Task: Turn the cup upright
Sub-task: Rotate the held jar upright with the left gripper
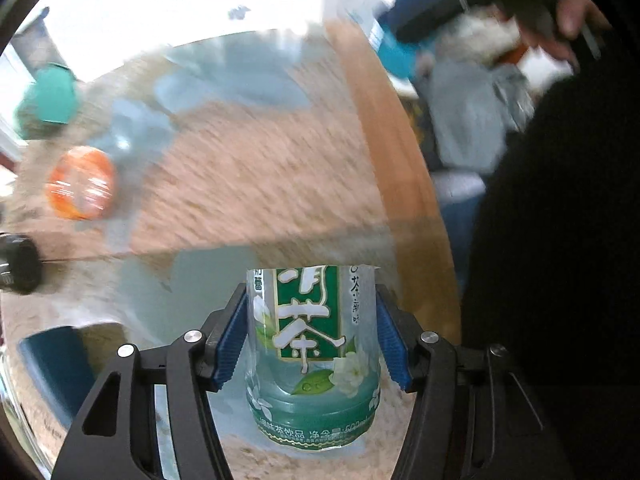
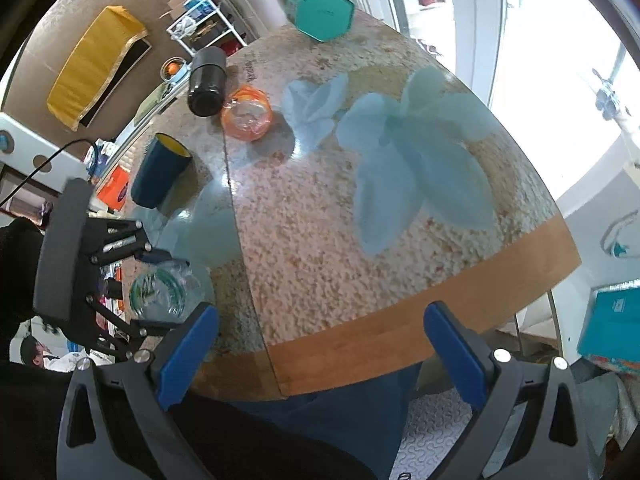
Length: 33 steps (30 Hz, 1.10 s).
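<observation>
Clear cup (image 1: 314, 356) between left jaws

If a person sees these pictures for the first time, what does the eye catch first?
First comes the clear tea-label cup, clamped between the blue pads of the left gripper low in the left wrist view. Next are the big pale-blue flowers printed on the table, with the right gripper open and empty over its near edge.

**Blurred and cut off**

Left wrist view smeared: orange translucent cup (image 1: 82, 184) and teal hexagonal container (image 1: 50, 96) lack detail. Black cylinder (image 1: 18, 264) cut by left edge. Clear tea-label cup (image 2: 162, 294) partly hidden behind the left gripper (image 2: 156, 290).
</observation>
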Each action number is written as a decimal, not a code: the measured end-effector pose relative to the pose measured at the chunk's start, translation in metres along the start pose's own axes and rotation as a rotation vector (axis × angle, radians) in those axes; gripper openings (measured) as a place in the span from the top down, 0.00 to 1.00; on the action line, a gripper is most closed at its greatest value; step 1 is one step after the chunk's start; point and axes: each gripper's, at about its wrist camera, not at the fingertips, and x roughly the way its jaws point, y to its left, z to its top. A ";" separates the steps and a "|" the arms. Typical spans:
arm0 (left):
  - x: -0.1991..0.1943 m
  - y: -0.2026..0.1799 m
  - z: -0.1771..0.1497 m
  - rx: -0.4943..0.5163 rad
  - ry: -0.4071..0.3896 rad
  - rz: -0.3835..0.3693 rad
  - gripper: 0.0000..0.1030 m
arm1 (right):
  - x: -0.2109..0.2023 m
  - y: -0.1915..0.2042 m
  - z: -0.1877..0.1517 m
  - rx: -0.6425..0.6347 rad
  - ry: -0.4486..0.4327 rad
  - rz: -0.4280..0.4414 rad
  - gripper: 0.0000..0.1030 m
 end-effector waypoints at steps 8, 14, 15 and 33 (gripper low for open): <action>-0.059 0.017 0.008 -0.261 -0.320 0.231 0.38 | -0.005 0.022 0.023 -0.061 -0.027 0.016 0.00; -0.079 0.021 0.007 -0.528 -0.501 0.389 0.38 | -0.008 0.030 0.041 -0.101 -0.040 0.026 0.00; -0.080 0.021 0.006 -0.558 -0.517 0.413 0.38 | -0.007 0.031 0.044 -0.114 -0.037 0.031 0.00; -0.017 0.024 0.013 -0.979 -0.641 0.864 0.37 | 0.025 0.031 0.095 -0.362 0.009 0.098 0.00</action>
